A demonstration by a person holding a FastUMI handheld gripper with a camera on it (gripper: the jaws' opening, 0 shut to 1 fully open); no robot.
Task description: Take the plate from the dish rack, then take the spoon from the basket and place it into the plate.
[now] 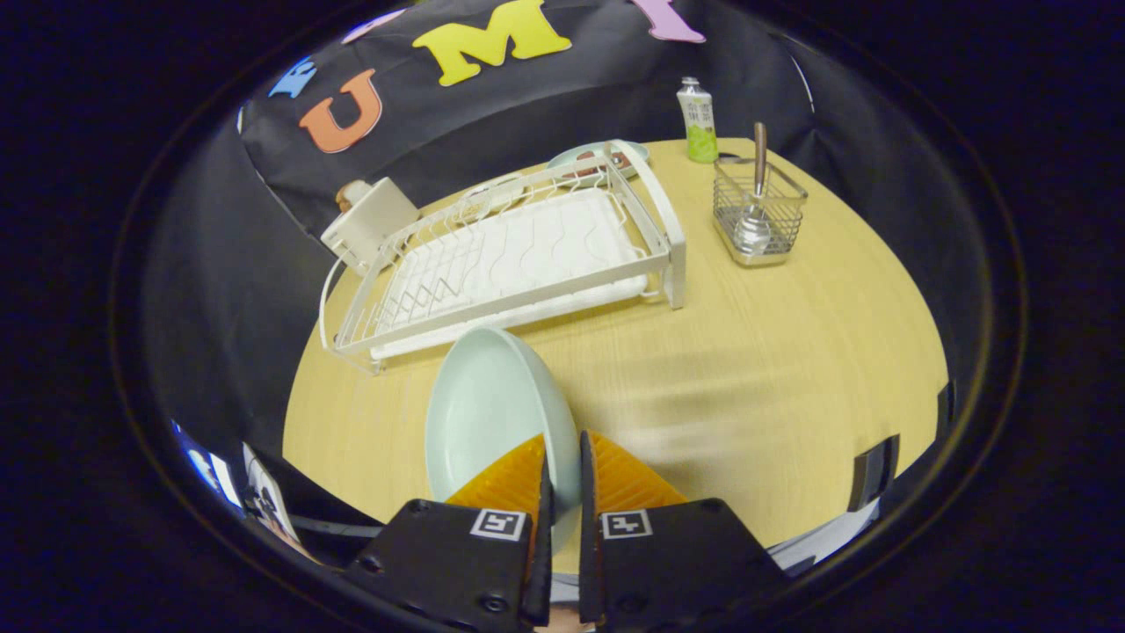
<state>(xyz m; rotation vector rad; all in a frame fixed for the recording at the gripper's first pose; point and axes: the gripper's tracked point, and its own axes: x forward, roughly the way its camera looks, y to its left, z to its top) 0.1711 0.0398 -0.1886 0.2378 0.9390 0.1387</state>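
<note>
The plate [488,413], a pale mint-green one, is out of the dish rack and standing on edge in your gripper [562,479]. Its rim runs between the two orange ribbed fingers [508,483], which are pressed in on it from left and right with just the rim's thickness between them. The near part of the plate is hidden behind the fingers and the black gripper body, so you cannot see how deep the pinch reaches. Its hollow face turns left, and its far edge lies just in front of the rack in this view; whether it is over the wooden table [791,352] or touching it is hard to tell.

The white dish rack [518,255] sits beyond the plate, running from near left to far right, its wire slots bare over a white drip tray. To the right of the rack stands the wire basket [758,215], well apart from your fingers. The spoon [756,202] stands in it bowl down, its brownish handle rising above the rim; the bowl is blurred behind the wires.

Behind the rack's far end lies another plate [598,158] with something dark on it, mostly hidden by the rack's handle. A small green-labelled bottle [699,119] stands at the far edge of the table. A white box-like item [369,220] sits off the rack's far left end, too unclear to name.
</note>
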